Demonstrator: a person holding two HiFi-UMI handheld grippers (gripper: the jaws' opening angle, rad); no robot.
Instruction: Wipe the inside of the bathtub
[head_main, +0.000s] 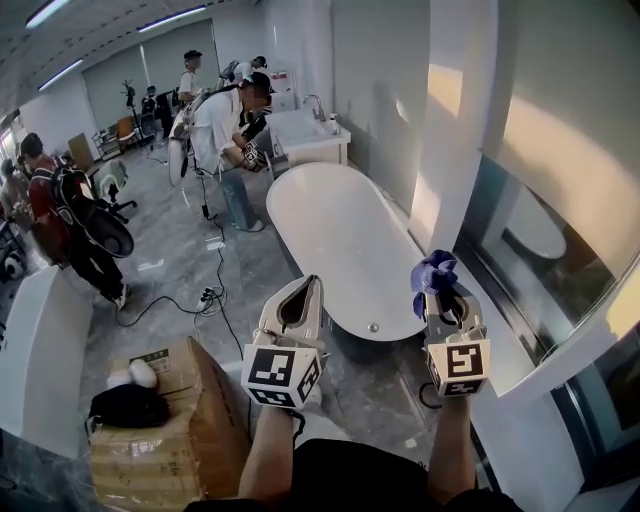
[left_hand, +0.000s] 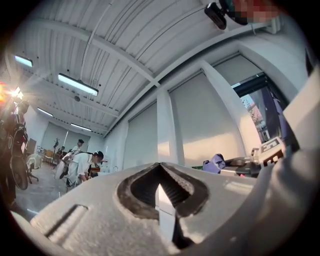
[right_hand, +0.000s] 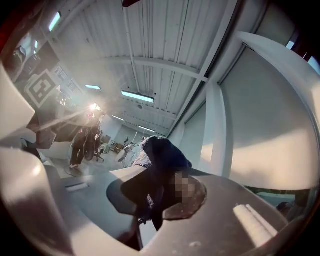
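Observation:
A white oval bathtub stands on the grey floor ahead of me, its drain at the near end. My right gripper is held up over the tub's near right rim, shut on a crumpled purple cloth; the cloth bulges from between the jaws in the right gripper view. My left gripper is raised to the left of the tub's near end, shut with nothing in it. In the left gripper view its jaws meet and point up toward the ceiling.
A cardboard box with a black bag on top sits at my lower left. A cable trails across the floor. Several people work beyond the tub near a white sink cabinet. A white wall and window ledge run along the right.

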